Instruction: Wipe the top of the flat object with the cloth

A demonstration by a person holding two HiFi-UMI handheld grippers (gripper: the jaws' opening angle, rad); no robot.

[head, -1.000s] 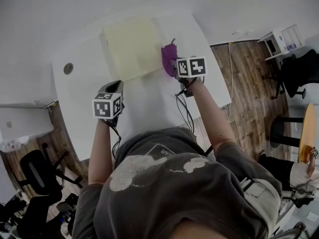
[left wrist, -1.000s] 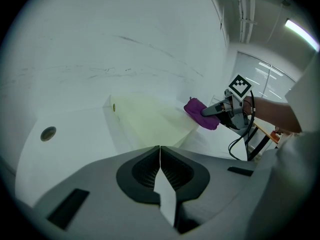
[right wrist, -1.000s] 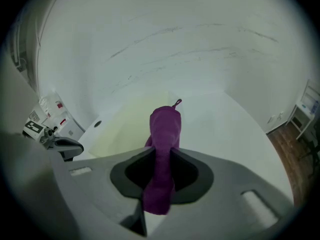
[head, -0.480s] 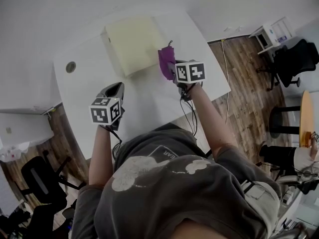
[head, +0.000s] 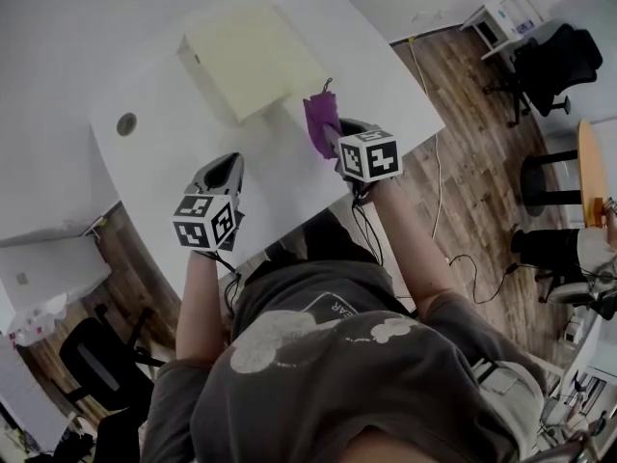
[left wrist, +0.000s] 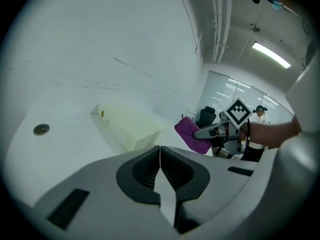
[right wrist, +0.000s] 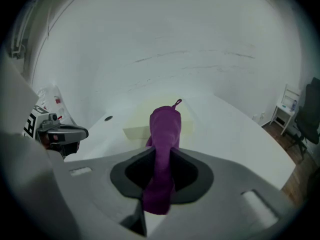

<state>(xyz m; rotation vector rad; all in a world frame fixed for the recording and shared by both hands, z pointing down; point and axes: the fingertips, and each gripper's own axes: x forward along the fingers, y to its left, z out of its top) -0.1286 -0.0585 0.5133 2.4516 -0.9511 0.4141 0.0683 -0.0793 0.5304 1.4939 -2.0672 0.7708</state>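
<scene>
A pale yellow flat box (head: 253, 58) lies on the white table (head: 154, 148), toward its far side. A purple cloth (head: 321, 118) sticks out ahead of my right gripper (head: 335, 135), which is shut on it just off the box's near right corner. In the right gripper view the cloth (right wrist: 162, 149) runs between the jaws and hides part of the box (right wrist: 134, 129). My left gripper (head: 223, 170) hovers over the table nearer me, left of the cloth, shut and holding nothing. In the left gripper view the box (left wrist: 131, 129) and cloth (left wrist: 191, 133) lie ahead.
A round grommet (head: 126, 123) sits in the table at the left. Office chairs (head: 549, 56) and a round wooden table (head: 595, 196) stand on the wood floor to the right. Another chair (head: 96, 369) is at the lower left. Cables trail from both grippers.
The head view has swung, so the table and box now sit more tilted and farther up-left. Both grippers keep their places relative to the box, the right still gripping the cloth.
</scene>
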